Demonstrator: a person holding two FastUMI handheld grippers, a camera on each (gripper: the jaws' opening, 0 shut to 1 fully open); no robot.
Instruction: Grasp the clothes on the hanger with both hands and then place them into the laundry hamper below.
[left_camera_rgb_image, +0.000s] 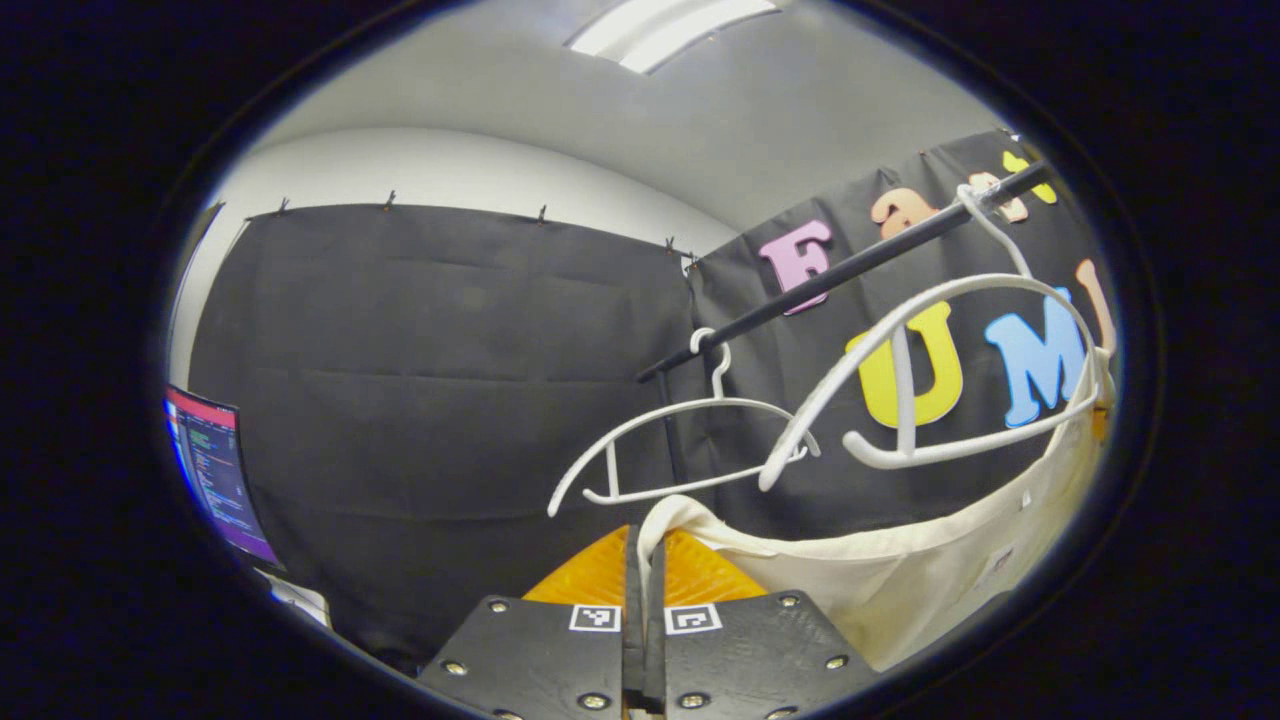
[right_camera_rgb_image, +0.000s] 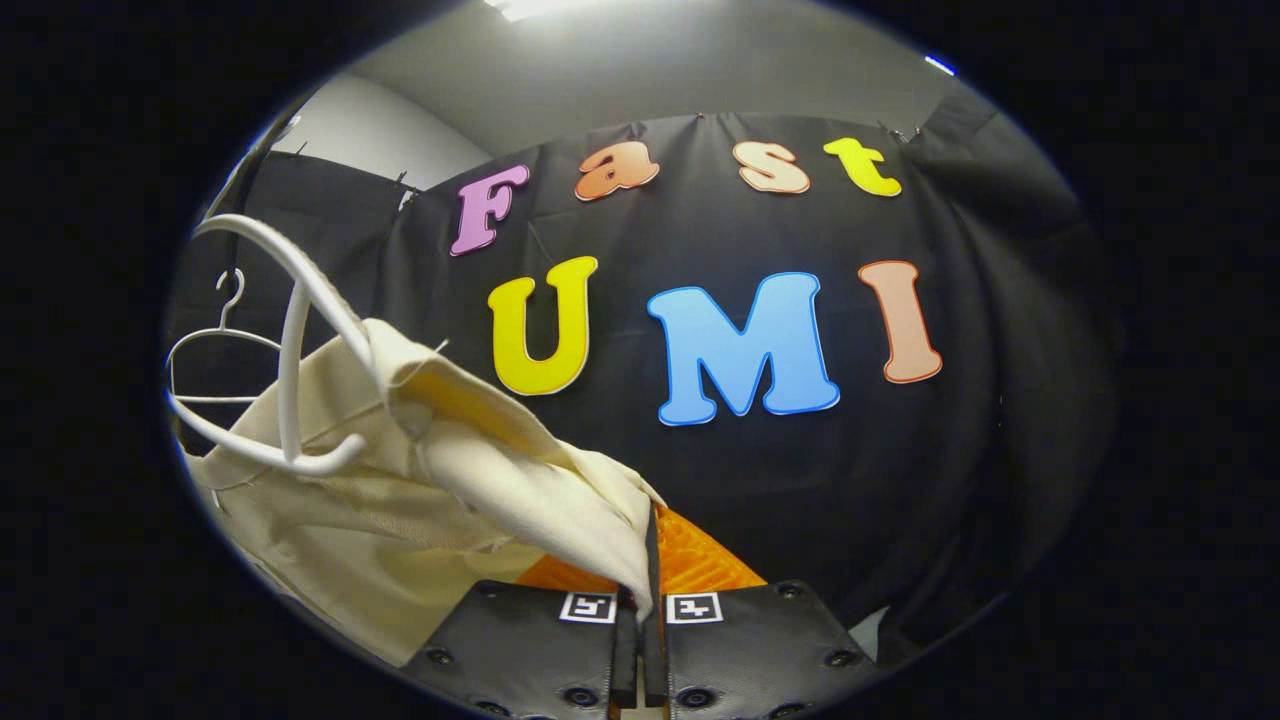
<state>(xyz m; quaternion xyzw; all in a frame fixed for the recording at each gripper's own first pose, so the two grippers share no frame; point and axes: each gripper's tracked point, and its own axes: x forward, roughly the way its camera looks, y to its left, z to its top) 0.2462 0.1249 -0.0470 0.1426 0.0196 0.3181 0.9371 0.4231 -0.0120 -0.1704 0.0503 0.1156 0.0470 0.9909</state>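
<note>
Between your left gripper's (left_camera_rgb_image: 645, 570) fingers, one corner of the cream garment (left_camera_rgb_image: 900, 570) is clamped, the jaws pressed together on the fabric. From there the cloth stretches rightward and upward to the near white hanger (left_camera_rgb_image: 940, 370) on the black rail (left_camera_rgb_image: 840, 270), where its far end looks to be caught on the hanger's arm. An empty hanger (left_camera_rgb_image: 690, 440) hangs farther along. Your right gripper (right_camera_rgb_image: 648, 575) is likewise clamped on the garment's other corner, cloth (right_camera_rgb_image: 450, 470) running up-left to the hanger (right_camera_rgb_image: 290, 340). Lift it clear before lowering; the hamper lies below.
</note>
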